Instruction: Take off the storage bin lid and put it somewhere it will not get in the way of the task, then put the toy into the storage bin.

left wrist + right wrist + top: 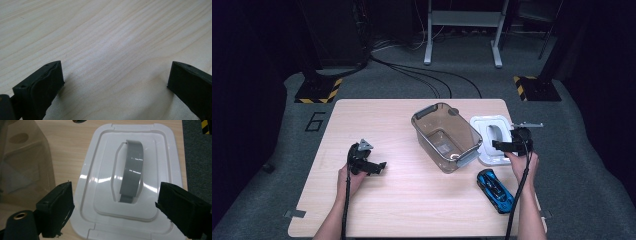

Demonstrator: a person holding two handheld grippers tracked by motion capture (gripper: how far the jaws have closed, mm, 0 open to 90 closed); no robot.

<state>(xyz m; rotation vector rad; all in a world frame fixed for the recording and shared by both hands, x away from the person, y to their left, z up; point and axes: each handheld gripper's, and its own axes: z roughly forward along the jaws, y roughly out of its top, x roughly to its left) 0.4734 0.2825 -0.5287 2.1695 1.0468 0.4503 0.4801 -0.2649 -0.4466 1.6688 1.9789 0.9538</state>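
The right gripper (pixel 504 145) hangs just above the white plastic lid with a grey arched handle (pixel 490 139), which lies flat on the light wooden table (pixel 377 210) at the right side, touching the right wall of the smoky transparent plastic box (pixel 446 136). Its jaws stand wide apart and nothing is between them; in the right gripper view the grey handle (pixel 132 176) sits a little beyond the two black pads (pixel 58 207), about in the middle.

The lid seems to be resting where it should for now, and the box is open and empty, so I judge the step in hand is to go for the shiny blue toy car (pixel 495 190), which lies near the right edge of the table, close to the person's right forearm. To do it well, the right gripper should come toward the near side, then turn so that the jaws take the car across its narrow body, not along its length. It should close softly, because the glossy shell may slip.

The left gripper (pixel 379 166) rests on the left part of the table, jaws open over bare wood, holding nothing. It could steady the box if needed.
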